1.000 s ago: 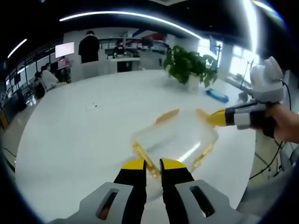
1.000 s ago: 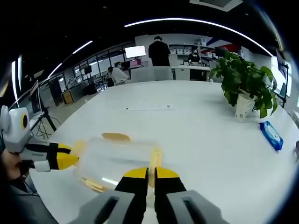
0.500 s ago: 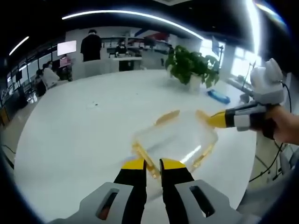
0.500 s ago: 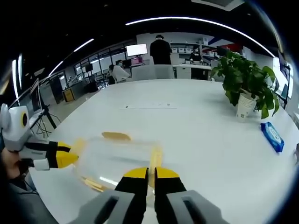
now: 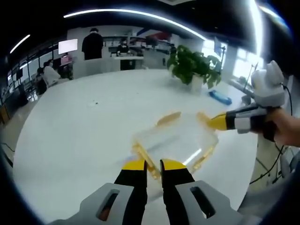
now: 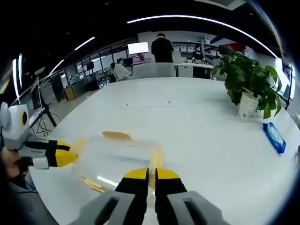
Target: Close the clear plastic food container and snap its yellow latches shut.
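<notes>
Long white ceiling light strips (image 5: pixel 136 13) are shining bright and bending into curves near the round edges. Daylight is glaring from the windows (image 5: pixel 243 65). The shiny white table (image 6: pixel 197 122) is glowing. Far-off things are looking soft and a little blurry.

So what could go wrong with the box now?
The box is light and sits near the table edge, so pressing a latch from one side might slide it off. Both tools, left and right, look shut with narrow tips that could slip off the thin latches.
</notes>
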A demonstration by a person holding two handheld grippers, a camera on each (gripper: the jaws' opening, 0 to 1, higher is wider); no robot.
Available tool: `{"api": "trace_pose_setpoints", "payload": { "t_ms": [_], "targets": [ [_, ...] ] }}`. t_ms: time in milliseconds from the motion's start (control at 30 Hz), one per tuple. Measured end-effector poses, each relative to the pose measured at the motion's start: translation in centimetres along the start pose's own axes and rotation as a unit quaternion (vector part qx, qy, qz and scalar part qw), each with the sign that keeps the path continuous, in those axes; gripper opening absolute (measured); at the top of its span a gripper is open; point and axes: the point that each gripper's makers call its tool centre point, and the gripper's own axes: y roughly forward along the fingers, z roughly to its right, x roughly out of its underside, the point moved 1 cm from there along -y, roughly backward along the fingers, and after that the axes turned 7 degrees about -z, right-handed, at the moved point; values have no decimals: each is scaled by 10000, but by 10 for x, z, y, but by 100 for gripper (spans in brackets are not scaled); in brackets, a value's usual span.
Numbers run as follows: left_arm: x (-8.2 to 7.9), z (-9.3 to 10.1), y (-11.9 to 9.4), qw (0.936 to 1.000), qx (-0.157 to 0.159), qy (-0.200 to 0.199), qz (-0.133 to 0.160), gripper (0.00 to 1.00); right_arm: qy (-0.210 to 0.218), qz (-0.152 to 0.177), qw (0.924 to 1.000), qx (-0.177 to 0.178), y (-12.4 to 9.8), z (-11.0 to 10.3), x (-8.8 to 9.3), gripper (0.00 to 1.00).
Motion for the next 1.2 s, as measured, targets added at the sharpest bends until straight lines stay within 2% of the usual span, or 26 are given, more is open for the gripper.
{"api": "trace_pose_setpoints", "payload": {
  "t_ms": [800,1200],
  "targets": [
    [4,-3,4,9998,4,-177,-101,8,-1,-38,10000,-19,6,-1,2,0],
    [5,-3,5,9997,-56,-196,-117,7,58,54,10000,-20,5,-1,2,0]
  ]
}}
